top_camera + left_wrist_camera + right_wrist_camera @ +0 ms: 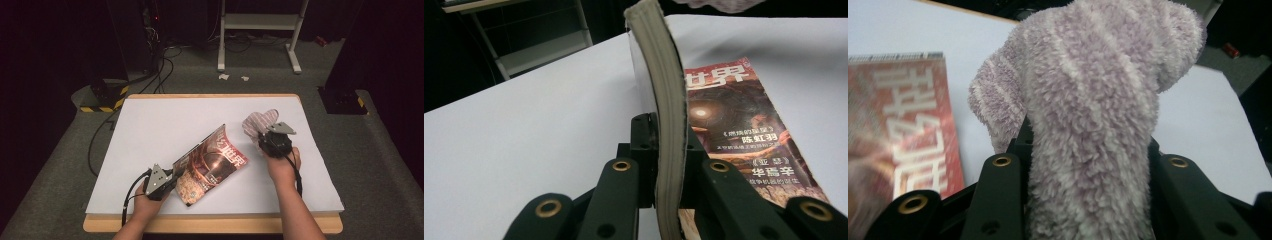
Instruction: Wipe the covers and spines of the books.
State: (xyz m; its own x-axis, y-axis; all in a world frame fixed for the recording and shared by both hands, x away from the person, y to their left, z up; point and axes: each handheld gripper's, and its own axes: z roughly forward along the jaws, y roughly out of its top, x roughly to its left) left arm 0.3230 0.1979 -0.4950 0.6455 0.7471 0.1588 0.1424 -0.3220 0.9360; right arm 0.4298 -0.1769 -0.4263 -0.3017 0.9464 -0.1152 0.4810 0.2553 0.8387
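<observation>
One magazine (212, 165) and one fuzzy striped sock (259, 122) sit over the white table (150, 130). The left gripper (170, 181) is clamped tight on the magazine's curled, thick pages at its near-left corner, hiding that corner. Right of the magazine, the right gripper (267, 137) pinches the soft lilac sock, its lower end hidden.

A thick paperback magazine with a glossy red-brown cover and white Chinese lettering (212, 162) lies on the white-covered table, its front cover flat while the block of pages stands lifted and bowed along one edge. A fluffy lilac sock with pale stripes (1088, 125) is held bunched just right of it, above the tabletop.
</observation>
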